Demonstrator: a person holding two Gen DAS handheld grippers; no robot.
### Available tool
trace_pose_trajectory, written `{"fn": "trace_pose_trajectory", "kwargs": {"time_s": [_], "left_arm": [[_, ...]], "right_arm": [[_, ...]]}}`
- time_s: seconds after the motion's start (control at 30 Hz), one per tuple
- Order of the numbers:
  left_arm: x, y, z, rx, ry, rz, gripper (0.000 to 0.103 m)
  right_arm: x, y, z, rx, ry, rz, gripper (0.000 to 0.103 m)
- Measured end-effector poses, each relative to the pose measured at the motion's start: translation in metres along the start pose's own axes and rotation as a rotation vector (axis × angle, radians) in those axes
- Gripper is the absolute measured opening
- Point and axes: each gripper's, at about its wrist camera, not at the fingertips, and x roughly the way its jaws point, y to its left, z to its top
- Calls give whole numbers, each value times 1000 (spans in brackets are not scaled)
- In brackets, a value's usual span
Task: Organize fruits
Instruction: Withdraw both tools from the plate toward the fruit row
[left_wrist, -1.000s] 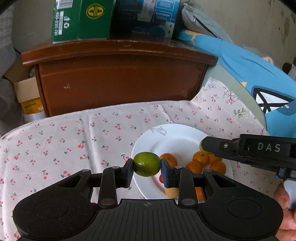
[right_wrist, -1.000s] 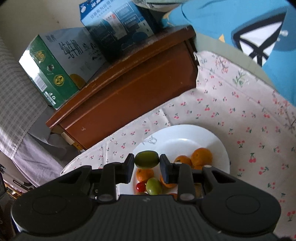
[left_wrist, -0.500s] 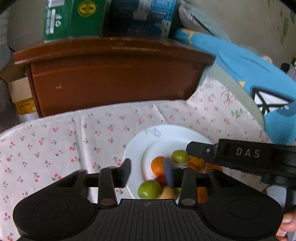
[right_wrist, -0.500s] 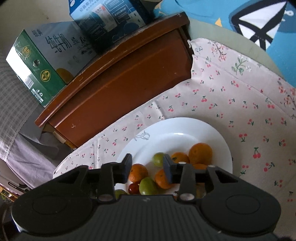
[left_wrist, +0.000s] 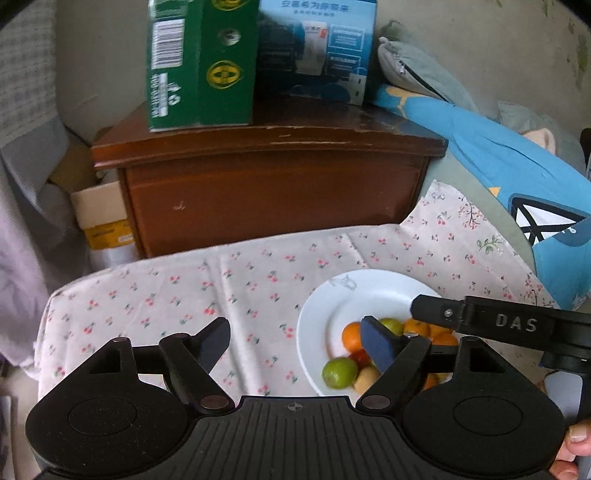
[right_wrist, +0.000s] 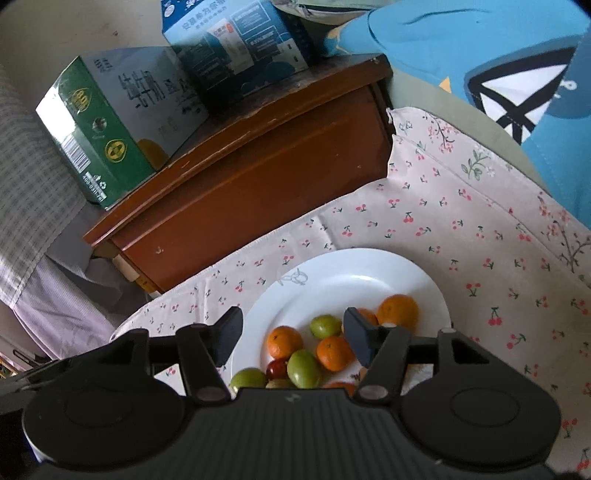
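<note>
My left gripper (left_wrist: 295, 341) hung over the cherry-print cloth (left_wrist: 207, 291) just left of the white plate (left_wrist: 373, 286), its jaws opening wide with nothing between them; its right finger reached over the plate's near-left part. On the plate lay the fruit: a green one (left_wrist: 340, 372) near the rim closest to me, an orange one (left_wrist: 351, 336) behind it, a small red one (left_wrist: 360, 357) between them, and a yellowish piece (left_wrist: 365, 378) just right of the green one.

My right gripper (right_wrist: 293, 334) hovered above the same plate (right_wrist: 343, 273), its jaws also opening and holding nothing. Beneath the gap between them, on the plate's near half, sat two oranges (right_wrist: 284, 341), three green fruits (right_wrist: 303, 368) and a dark red one (right_wrist: 277, 369), crowded and touching. A larger orange (right_wrist: 399, 312) lay toward the plate's right side, beyond my right finger.

Behind the plate, past the edge of the cloth, stood a brown wooden cabinet (left_wrist: 273, 188) with a green carton (left_wrist: 201, 62) and a blue carton (left_wrist: 317, 48) on top. To the plate's right lay blue fabric (right_wrist: 480, 48).
</note>
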Motion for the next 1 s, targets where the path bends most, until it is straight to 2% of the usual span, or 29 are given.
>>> {"fn": "trace_pose_trajectory", "kwargs": {"time_s": [0.07,0.13,0.23,0.43,0.67,0.83,0.93,1.0], "left_arm": [[-6,7,-3,-17,2,20,79],[-13,14,-6,-33,0,39,79],[-25,24,-11,-63,-7,56,79],[-39,33,-24,-92,7,68,79],[-48,38,-42,-102,29,87,79],[-56,44,-52,-113,32,115,79],[-58,47,-57,-124,41,115,79],[-57,48,-59,-119,48,124,79]], "right_arm": [[-6,3,-3,-8,-11,3,63],[-11,7,-7,-25,-19,-2,71],[-20,13,-15,-46,-32,2,73],[-32,23,-40,-72,-5,41,75],[-35,28,-73,-104,51,82,85],[-32,29,-94,-124,88,54,85],[-31,32,-104,-176,73,34,84],[-28,34,-110,-213,81,21,77]]}}
